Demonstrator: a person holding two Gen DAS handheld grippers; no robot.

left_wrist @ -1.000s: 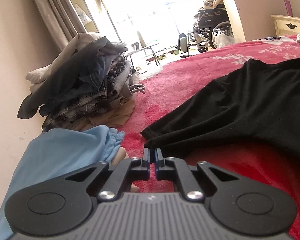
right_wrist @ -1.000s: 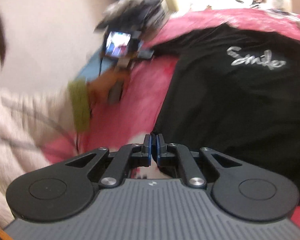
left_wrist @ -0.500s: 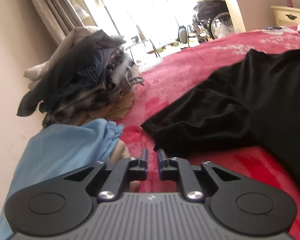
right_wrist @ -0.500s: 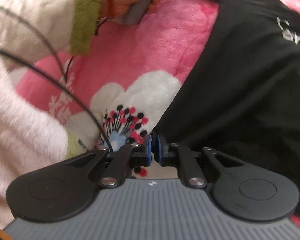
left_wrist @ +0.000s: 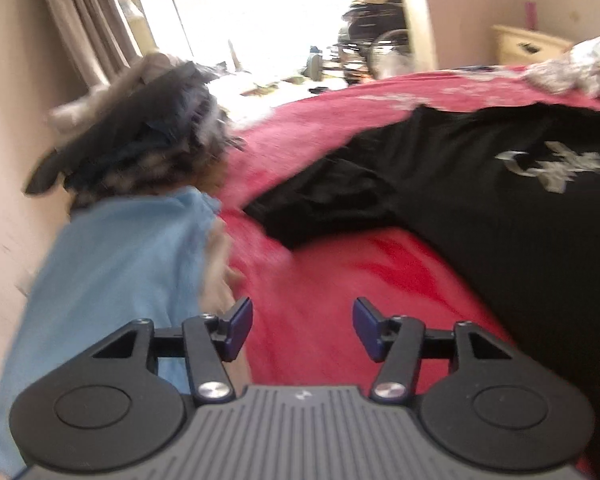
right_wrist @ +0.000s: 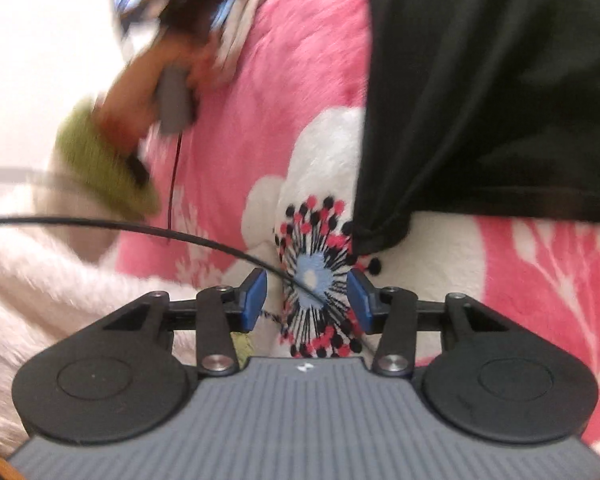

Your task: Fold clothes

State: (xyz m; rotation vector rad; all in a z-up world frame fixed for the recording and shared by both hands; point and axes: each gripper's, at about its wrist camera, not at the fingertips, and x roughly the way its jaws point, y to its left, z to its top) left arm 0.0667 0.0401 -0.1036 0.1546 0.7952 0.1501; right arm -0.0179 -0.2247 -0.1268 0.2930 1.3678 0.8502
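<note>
— Black T-shirt [left_wrist: 480, 216] lies flat on the pink blanket [right_wrist: 292, 80], spread ready for folding.
— Both jaws are opening: left gripper [left_wrist: 302, 330] empty over blanket, right gripper [right_wrist: 306, 300] empty just short of the hem corner.

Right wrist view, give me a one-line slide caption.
Right hand-held gripper, jaws opening and empty, poised at the black T-shirt's bunched corner on the pink floral blanket.

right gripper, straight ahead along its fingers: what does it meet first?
Probably the blanket's flower print between the opening, empty jaws of the right gripper; the black shirt's bunched corner lies just beyond. Depth is uncertain.
</note>
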